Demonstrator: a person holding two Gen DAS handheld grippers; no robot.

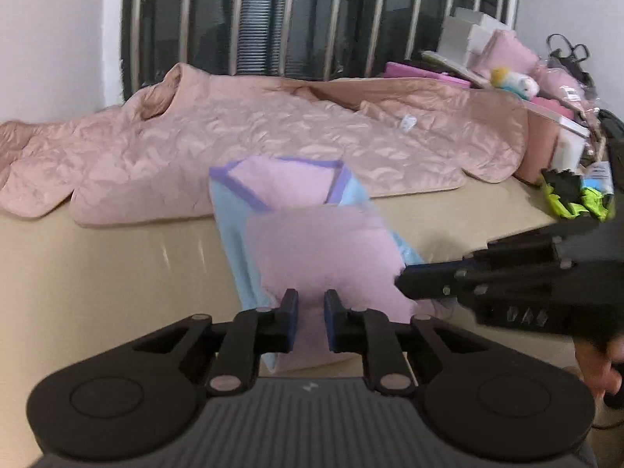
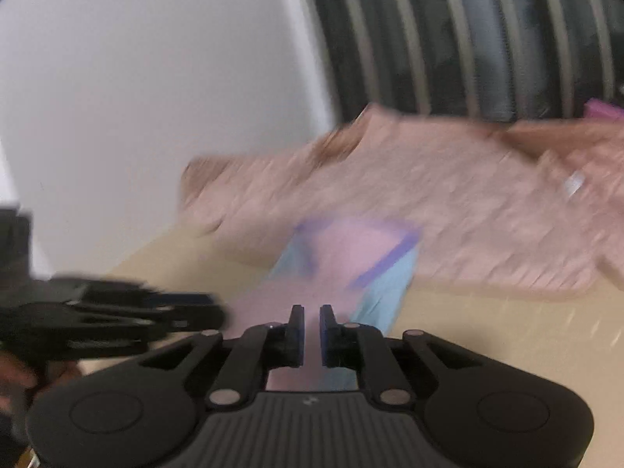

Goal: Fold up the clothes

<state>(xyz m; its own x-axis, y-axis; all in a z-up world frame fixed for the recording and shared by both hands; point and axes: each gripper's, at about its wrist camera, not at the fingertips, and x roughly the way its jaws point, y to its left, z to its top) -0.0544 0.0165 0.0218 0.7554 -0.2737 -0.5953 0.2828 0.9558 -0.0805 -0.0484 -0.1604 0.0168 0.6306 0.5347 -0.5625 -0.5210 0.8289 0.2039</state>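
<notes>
Bare table lies open at 9 o'clock of the folded pink-and-blue garment; the quilted pink jacket blocks 12 o'clock, piled boxes and bags crowd 2 o'clock, and the right claw closes off 3 o'clock

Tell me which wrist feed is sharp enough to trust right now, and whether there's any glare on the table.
Left wrist view: mostly sharp on the quilted pink blanket, softer on the pink and blue garment; the right gripper is slightly smeared; faint glare streaks on the table. Right wrist view: heavy motion blur over everything but its own fingers; fisheye bends the window bars.
</notes>
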